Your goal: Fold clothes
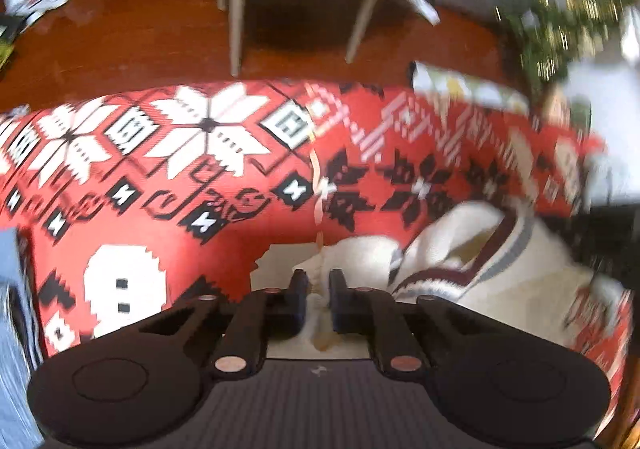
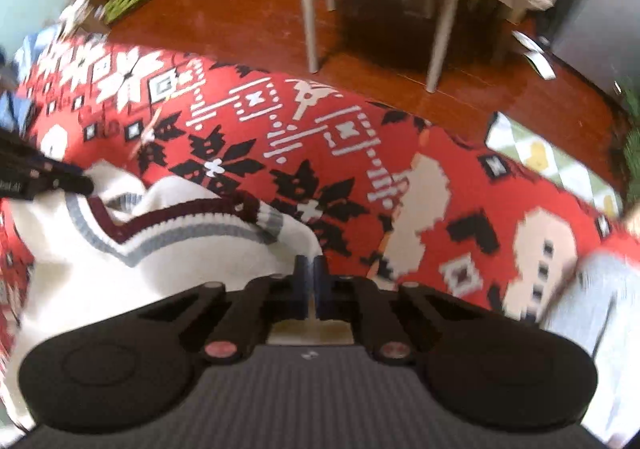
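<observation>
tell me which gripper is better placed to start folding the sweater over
Right, probably. The right gripper is pinched on the sweater edge beside the V-neck. The left gripper also grips cloth, but the sweater's bulk lies off to its side.

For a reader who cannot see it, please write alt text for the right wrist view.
The right gripper pinches the edge of a cream sweater with a maroon and grey V-neck, lying on a red patterned cloth. The other gripper reaches the sweater's far side at left. Beyond lie a wooden floor and chair legs.
</observation>
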The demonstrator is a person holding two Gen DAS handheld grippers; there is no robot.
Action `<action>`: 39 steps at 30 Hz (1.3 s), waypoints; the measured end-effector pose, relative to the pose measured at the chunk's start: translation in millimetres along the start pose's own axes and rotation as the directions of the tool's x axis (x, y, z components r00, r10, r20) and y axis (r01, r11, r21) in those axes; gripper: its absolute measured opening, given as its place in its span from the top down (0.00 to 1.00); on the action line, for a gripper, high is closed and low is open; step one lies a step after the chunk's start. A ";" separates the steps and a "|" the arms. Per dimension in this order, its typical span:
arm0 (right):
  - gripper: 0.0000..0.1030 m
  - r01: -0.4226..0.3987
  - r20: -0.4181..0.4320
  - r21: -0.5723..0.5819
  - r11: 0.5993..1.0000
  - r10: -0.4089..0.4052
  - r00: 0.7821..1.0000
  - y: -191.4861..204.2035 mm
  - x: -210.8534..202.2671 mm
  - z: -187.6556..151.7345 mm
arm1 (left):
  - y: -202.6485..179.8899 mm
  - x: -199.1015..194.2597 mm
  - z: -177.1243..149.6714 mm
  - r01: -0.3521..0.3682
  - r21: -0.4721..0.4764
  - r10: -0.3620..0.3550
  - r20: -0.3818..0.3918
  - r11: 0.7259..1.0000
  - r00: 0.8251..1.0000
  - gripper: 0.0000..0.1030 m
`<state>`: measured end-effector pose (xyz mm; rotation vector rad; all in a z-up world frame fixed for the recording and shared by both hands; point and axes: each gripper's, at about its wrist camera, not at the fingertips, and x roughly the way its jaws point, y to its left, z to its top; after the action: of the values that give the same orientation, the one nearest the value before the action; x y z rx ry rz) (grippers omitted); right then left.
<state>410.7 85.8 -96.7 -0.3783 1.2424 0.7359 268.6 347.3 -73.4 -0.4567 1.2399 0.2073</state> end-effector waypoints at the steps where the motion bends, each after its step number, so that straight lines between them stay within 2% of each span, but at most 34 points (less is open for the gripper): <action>1: 0.98 0.015 0.021 0.034 0.999 -0.016 1.000 -0.3 -8.4 -3.7 | 3.5 -10.0 1.1 0.018 -0.044 -0.017 0.037 0.999 0.999 0.91; 5: 0.98 0.078 0.134 0.149 0.986 -0.098 0.986 -3.5 -48.0 -4.0 | 13.2 -40.0 15.6 0.080 -0.157 -0.053 0.169 0.984 0.984 0.92; 8: 0.98 0.112 0.223 0.239 0.965 -0.166 0.961 -7.9 -87.3 3.6 | 18.8 -59.2 29.2 0.124 -0.218 -0.065 0.259 0.968 0.964 0.98; 11: 0.98 0.106 0.257 0.283 0.953 -0.182 0.949 -12.1 -107.8 11.0 | 27.1 -69.1 41.3 0.167 -0.271 -0.071 0.331 0.948 0.941 0.95; 14: 0.91 0.137 0.239 0.303 0.943 -0.214 0.947 -16.9 -96.8 15.5 | 44.2 -45.9 48.5 0.197 -0.330 -0.101 0.288 0.923 0.952 0.89; 16: 0.87 0.166 0.227 0.318 0.933 -0.245 0.942 -19.9 -88.2 16.0 | 49.8 -38.9 43.9 0.203 -0.321 -0.117 0.268 0.925 0.956 0.89; 19: 0.84 0.167 0.222 0.362 0.917 -0.259 0.940 -24.6 -82.7 12.8 | 57.4 -29.8 35.5 0.210 -0.300 -0.139 0.240 0.931 0.961 0.74; 22: 0.79 0.137 0.217 0.399 0.907 -0.238 0.947 -20.4 -76.4 -0.8 | 65.6 -21.1 15.3 0.208 -0.306 -0.155 0.187 0.929 0.970 0.73; 27: 0.71 0.105 0.180 0.396 0.912 -0.189 0.965 6.1 -67.9 -23.8 | 64.4 -17.5 -16.4 0.120 -0.183 -0.097 0.131 0.976 0.987 0.70; 29: 0.69 0.095 0.159 0.404 0.910 -0.172 0.972 15.2 -64.4 -30.9 | 65.7 -12.0 -26.7 0.093 -0.140 -0.080 0.095 0.986 0.992 0.70; 34: 0.66 0.072 0.119 0.448 0.891 -0.140 0.983 34.0 -58.6 -51.0 | 75.3 5.0 -47.2 0.150 -0.167 -0.150 0.012 0.974 0.989 0.68; 39: 0.63 0.074 0.090 0.477 0.876 -0.132 0.987 41.5 -56.9 -65.3 | 63.3 15.0 -53.2 0.114 -0.130 -0.115 -0.002 0.985 0.993 0.68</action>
<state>327.8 57.4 -57.4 0.0049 1.2312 0.3371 202.6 378.9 -114.8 -0.6408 1.2095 0.1891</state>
